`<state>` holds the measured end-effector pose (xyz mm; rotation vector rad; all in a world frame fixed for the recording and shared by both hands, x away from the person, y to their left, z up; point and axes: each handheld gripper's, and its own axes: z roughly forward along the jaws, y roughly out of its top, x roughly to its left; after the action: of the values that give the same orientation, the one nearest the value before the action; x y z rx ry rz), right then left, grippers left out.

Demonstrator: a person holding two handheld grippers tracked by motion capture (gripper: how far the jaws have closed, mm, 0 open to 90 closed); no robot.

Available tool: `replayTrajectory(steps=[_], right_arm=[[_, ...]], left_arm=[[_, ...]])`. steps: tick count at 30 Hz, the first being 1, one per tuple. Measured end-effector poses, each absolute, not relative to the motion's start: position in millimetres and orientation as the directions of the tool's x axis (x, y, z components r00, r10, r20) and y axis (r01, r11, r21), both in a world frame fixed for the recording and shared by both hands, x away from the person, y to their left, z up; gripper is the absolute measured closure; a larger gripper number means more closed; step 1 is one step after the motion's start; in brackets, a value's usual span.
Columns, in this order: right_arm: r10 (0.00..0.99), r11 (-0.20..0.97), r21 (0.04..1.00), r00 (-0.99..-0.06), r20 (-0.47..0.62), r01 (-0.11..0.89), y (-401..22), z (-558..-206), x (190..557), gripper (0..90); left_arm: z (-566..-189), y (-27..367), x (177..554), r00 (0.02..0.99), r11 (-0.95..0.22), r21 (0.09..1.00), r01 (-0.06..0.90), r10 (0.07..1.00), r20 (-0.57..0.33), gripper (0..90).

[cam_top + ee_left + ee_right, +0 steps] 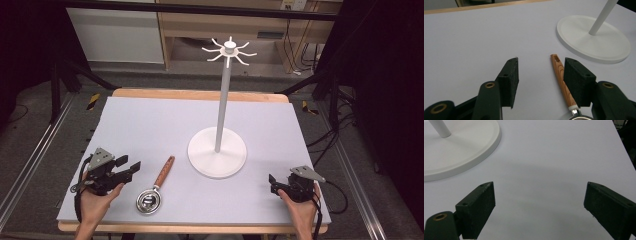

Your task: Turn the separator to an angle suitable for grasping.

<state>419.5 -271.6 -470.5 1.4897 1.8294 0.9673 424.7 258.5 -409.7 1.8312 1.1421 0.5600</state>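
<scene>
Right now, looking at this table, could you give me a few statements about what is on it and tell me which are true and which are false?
1. The strainer with the wooden handle lies flat on the table. True.
2. The left hand-held gripper is clamped on the handle. False: its jaws stand apart, the handle lies just inside one of them, and the pads do not press on it.
3. The white stand has hooks at its top. True.
4. The strainer hangs from a hook. False: it lies on the table beside the stand's base.
5. The right hand-held gripper holds a spoon. False: its jaws are open with nothing between them.
</scene>
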Motion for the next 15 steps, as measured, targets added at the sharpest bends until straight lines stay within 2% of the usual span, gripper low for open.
replayTrajectory(steps=[9,15], right_arm=[[0.979,0.103,0.823,-0.202,0.014,0.559,-271.5,-471.4,420.5,11.3],[0.978,0.114,0.821,-0.210,0.007,0.559,-268.0,-471.7,421.3,12.2]], left_arm=[[-406.7,239.7,432.3,0.530,-0.278,0.818,0.503,0.847,-0.038,45.5],[-408.1,234.0,437.8,0.538,-0.293,0.805,0.516,0.842,-0.039,45.8]])
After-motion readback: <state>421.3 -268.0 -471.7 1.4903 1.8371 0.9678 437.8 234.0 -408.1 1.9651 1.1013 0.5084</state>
